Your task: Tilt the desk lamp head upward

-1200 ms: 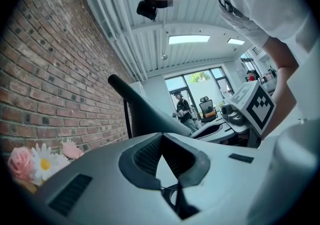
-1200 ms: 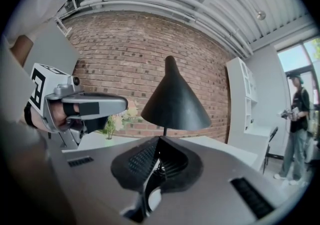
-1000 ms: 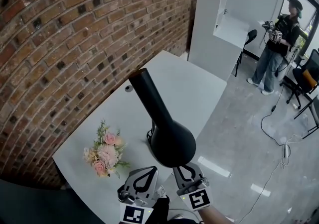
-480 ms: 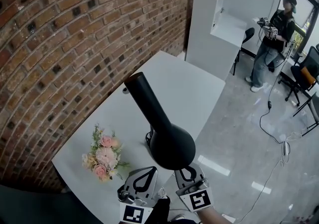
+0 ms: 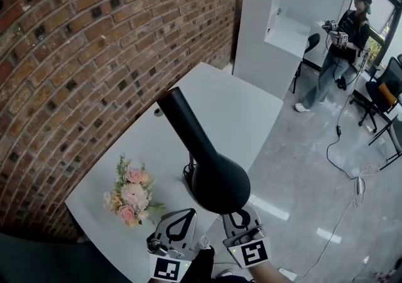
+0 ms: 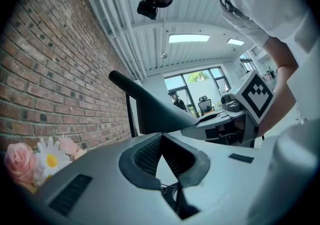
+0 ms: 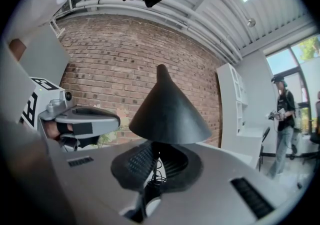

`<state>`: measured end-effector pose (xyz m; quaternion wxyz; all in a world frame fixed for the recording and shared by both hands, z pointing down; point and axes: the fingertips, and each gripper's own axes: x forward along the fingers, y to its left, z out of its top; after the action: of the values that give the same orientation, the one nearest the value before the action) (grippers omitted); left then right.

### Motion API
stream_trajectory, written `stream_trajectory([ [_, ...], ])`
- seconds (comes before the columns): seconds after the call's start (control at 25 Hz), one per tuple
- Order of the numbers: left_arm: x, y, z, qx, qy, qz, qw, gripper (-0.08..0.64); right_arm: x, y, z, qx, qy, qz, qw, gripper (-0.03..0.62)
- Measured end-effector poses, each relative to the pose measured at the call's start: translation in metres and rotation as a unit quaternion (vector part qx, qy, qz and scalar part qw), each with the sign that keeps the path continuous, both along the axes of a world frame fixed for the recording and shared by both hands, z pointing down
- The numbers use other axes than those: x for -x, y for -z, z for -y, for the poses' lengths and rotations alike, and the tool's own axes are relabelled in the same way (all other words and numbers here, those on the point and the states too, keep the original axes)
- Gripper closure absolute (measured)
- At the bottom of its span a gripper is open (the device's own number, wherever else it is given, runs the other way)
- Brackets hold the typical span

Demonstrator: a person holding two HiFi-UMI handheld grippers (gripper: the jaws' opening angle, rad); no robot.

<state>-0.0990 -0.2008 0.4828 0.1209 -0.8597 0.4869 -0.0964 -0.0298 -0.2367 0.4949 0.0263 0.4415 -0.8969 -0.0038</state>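
Head view: black desk lamp [image 5: 218, 180] stands on white tabletop [image 5: 242, 102] against brick wall [image 5: 94, 43], cone head over the near edge, neck slanting far-left. Flower bunch [image 5: 130, 195] lies left of it. Left gripper [image 5: 185, 214]: jaws closed, empty. Right gripper [image 5: 238, 216], just beside it: jaws a slit apart, gripping nothing, tips at the shade's near rim. Far right, a person [image 5: 342, 30] stands on grey floor [image 5: 314, 168] past a white cabinet [image 5: 264, 17].

Left gripper [image 5: 187, 214] closed, right gripper [image 5: 239, 215] parted.
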Motion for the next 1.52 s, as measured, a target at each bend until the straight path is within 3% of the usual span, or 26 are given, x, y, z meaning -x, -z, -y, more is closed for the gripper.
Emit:
stream_trajectory([
  [1.52, -0.021, 0.028, -0.017, -0.032, -0.011, -0.009, 0.9994, 0.554, -0.009, 0.049, -0.029, -0.029, 0.009, -0.007, 1.000, 0.577],
])
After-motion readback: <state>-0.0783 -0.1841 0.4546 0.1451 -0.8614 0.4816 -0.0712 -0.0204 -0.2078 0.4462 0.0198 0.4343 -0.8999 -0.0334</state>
